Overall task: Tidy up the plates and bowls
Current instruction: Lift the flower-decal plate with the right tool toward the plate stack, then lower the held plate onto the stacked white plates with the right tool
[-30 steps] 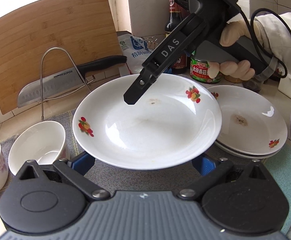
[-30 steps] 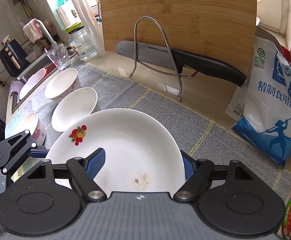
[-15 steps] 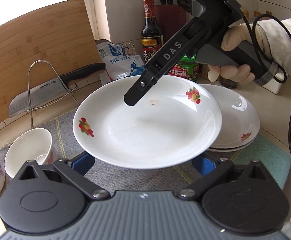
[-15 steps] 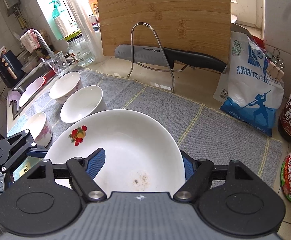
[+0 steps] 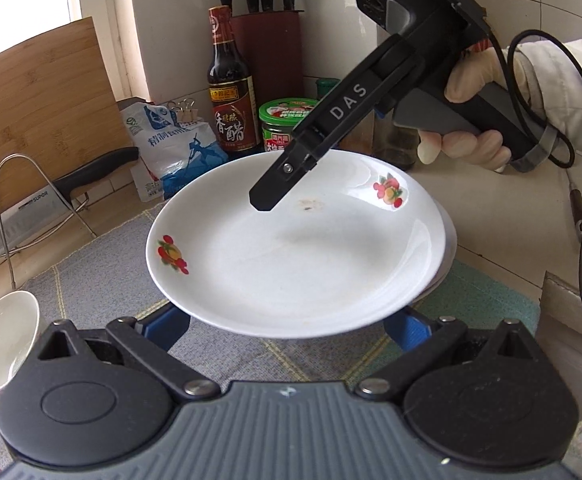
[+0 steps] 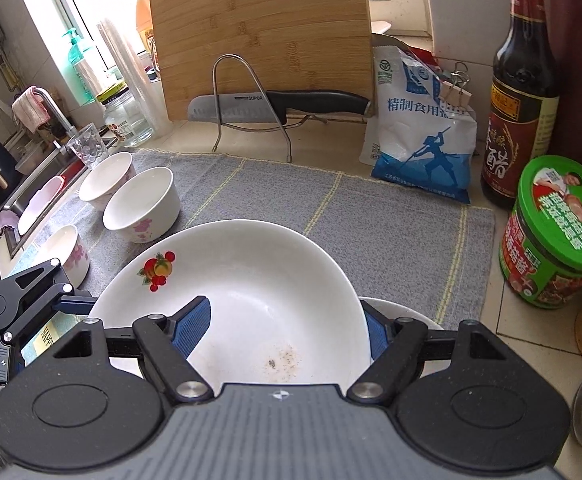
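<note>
The plate point(image 5: 291, 256) is hard, smooth and breakable. Hold it by the rim. Both grippers, left point(image 5: 287, 322) and right point(image 6: 287, 326), pinch its rims half open.

White plate point(image 5: 299, 256) (fruit decals, small food smear) held aloft, over plate stack point(image 5: 449, 248); three floral bowls point(image 6: 143, 204) upright on mat.

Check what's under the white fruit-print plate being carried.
Under the white fruit-print plate, only a white plate rim shows at its right edge, on the teal mat. How many plates lie there is hidden.
</note>
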A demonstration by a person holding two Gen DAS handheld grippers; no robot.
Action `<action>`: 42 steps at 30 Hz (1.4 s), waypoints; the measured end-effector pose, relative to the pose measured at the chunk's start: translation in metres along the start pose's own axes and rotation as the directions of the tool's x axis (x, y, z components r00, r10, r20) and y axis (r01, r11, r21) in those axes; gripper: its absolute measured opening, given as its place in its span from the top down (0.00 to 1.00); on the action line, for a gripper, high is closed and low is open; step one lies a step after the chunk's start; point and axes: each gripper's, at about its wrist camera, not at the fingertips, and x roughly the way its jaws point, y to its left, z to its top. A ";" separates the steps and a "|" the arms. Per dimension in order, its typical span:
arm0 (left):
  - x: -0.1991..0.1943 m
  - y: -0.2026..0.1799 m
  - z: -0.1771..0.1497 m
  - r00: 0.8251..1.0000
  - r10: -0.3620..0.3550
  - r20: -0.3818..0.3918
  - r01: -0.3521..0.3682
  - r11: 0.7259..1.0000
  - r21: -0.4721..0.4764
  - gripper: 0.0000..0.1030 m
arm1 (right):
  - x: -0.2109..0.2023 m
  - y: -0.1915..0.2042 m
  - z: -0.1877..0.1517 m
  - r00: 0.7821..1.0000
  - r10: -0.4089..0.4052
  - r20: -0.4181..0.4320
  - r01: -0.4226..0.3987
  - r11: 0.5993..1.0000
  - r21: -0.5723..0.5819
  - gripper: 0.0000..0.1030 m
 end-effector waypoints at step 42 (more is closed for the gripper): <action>0.039 -0.019 0.016 0.991 -0.108 -0.077 0.114 0.990 0.079 0.01 | -0.036 -0.042 -0.067 0.996 -0.090 -0.008 0.090 0.981 0.174 0.20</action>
